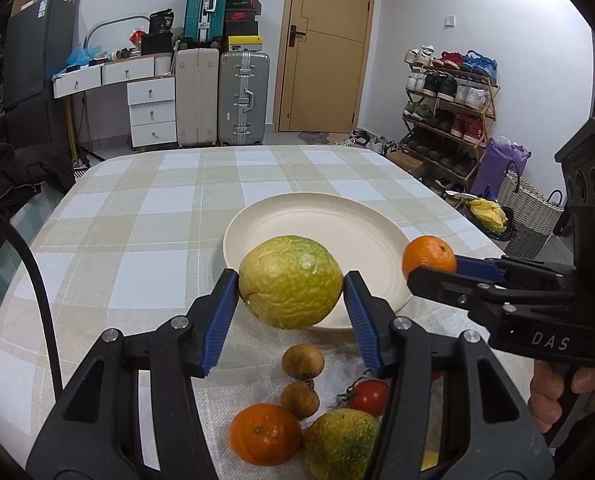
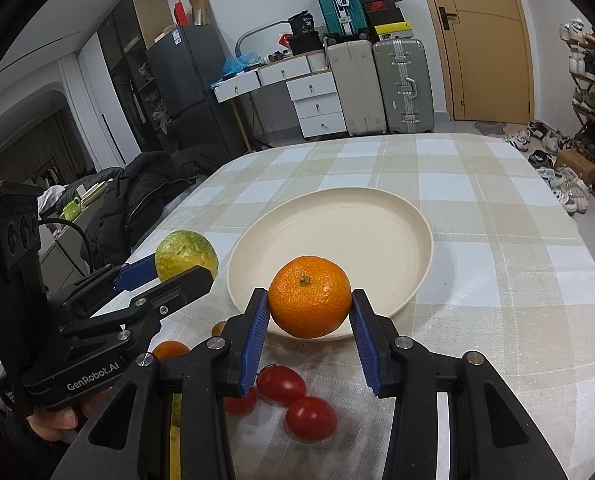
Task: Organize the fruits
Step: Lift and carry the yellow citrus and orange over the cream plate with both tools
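My left gripper point(image 1: 291, 300) is shut on a large yellow-green citrus point(image 1: 291, 282), held above the near rim of the cream plate point(image 1: 337, 220). My right gripper point(image 2: 308, 312) is shut on an orange mandarin point(image 2: 309, 302), also over the plate's point(image 2: 377, 240) near edge. Each gripper shows in the other view: the right one point(image 1: 437, 270) with its mandarin point(image 1: 427, 254) at the plate's right side, the left one point(image 2: 169, 276) with the green citrus point(image 2: 185, 254) at the plate's left. The plate holds no fruit.
On the checked tablecloth below the grippers lie a second mandarin point(image 1: 265, 434), another green citrus point(image 1: 339, 444), two small brown fruits point(image 1: 302, 362), and red tomatoes point(image 2: 311, 418). A dark jacket point(image 2: 145, 196) lies off the table's left side. Suitcases, drawers and a shoe rack stand beyond.
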`<state>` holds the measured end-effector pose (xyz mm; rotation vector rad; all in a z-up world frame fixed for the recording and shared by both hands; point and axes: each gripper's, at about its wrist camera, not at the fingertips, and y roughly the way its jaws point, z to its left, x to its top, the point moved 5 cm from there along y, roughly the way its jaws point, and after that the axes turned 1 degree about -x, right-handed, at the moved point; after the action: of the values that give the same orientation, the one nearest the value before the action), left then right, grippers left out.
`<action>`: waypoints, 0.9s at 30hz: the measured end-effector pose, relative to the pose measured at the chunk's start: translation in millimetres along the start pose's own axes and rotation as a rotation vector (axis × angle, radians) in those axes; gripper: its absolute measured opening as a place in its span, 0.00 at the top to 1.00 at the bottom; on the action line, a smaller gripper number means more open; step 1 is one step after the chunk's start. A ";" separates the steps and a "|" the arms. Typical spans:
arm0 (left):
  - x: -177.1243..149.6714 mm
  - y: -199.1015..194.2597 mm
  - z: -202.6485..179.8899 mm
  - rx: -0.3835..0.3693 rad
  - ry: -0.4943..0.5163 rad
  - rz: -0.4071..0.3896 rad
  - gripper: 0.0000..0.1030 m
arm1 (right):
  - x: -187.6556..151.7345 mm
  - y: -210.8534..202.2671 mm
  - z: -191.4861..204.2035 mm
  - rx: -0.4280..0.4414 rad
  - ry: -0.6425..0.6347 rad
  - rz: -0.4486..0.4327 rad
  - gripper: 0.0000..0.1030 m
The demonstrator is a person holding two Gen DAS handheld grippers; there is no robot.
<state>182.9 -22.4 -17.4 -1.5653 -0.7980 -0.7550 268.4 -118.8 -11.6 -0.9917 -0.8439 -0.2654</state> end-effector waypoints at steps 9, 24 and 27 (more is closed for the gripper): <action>7.1 21.2 -3.6 0.008 0.012 0.030 0.50 | -1.5 18.5 -23.4 -0.027 0.028 0.047 0.59; 6.5 56.5 -2.8 0.013 0.009 0.103 0.50 | -4.9 29.3 -31.4 -0.018 0.047 0.057 0.59; 5.9 61.7 -4.4 0.009 0.012 0.116 0.50 | -5.2 29.6 -31.3 -0.019 0.048 0.057 0.59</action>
<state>237.1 -32.5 -46.0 -1.5834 -0.6947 -0.6741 297.1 -129.3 -42.4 -1.0217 -0.7695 -0.2482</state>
